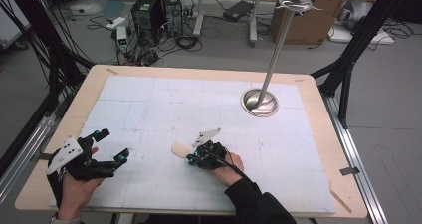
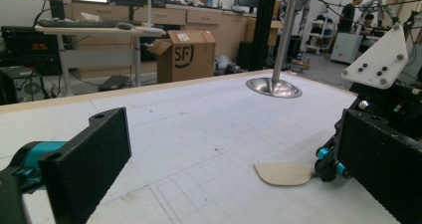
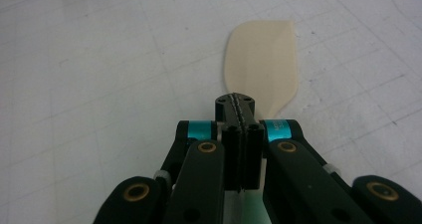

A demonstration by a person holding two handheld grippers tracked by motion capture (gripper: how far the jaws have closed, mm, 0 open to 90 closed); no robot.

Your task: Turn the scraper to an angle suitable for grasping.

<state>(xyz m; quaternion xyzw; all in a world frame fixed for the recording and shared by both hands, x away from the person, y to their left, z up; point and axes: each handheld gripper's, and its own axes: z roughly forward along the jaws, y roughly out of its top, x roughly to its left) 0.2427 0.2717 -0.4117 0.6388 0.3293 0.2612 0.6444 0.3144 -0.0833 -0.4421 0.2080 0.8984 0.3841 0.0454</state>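
Note:
A flat beige spatula (image 1: 181, 149) lies on the white mat, a little left of the table's middle. My right gripper (image 1: 191, 157) has its jaws pressed together at the spatula's narrow neck, with the blade sticking out to the left. In the right gripper view the shut jaws of my right gripper (image 3: 235, 102) cover the neck, and the spatula's blade (image 3: 262, 59) rests on the mat beyond them. My left gripper (image 1: 113, 145) stands open near the mat's left edge with nothing between its jaws. From the left gripper view, its wide-apart jaws frame the spatula (image 2: 283, 173) and the right gripper (image 2: 328, 163).
A metal pole on a round steel base (image 1: 260, 103) stands at the back right of the mat, with a hooked top (image 1: 296, 3). The white gridded mat (image 1: 164, 104) covers most of the wooden table (image 1: 318, 119). Beyond the table are boxes, computers and cables on the floor.

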